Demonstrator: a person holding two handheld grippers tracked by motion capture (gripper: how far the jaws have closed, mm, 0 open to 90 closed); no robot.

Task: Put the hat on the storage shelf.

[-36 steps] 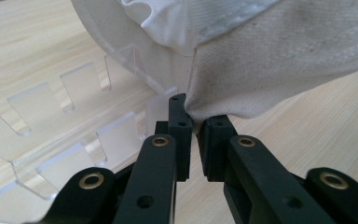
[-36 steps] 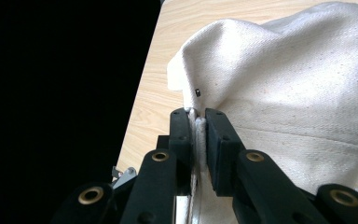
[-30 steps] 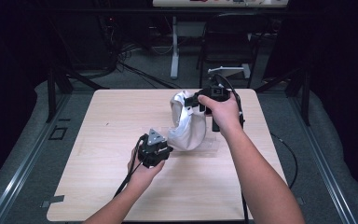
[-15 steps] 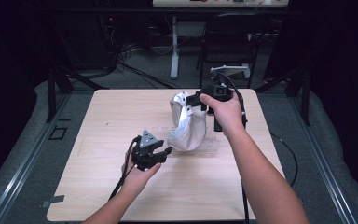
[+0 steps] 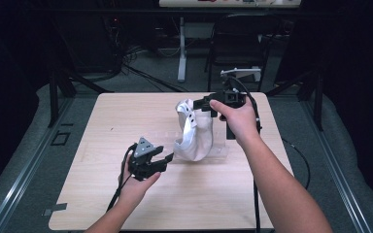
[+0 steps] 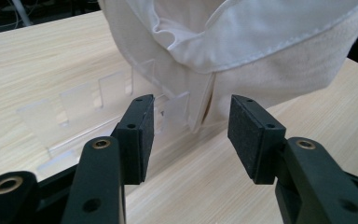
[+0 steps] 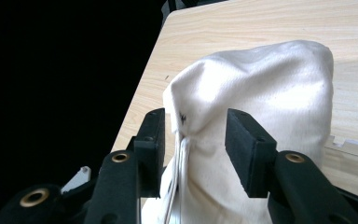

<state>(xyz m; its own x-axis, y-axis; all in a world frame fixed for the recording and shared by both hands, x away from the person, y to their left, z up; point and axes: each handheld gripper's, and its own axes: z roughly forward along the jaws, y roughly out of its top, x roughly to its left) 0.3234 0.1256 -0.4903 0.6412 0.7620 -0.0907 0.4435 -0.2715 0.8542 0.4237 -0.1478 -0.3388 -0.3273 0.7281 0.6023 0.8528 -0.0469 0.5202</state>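
I can read no text, label, brand or number anywhere from here. The white cloth bag (image 5: 194, 133) is plain, with nothing printed on it, and the wooden table (image 5: 102, 126) bears no lettering either.

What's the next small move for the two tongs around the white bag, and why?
Probably back both tongs off the cloth bag. The left tongs and right tongs have just been opening, and their pads stand clear of the fabric. The bag stands on the table over a clear plastic piece, so nothing seems to need holding.
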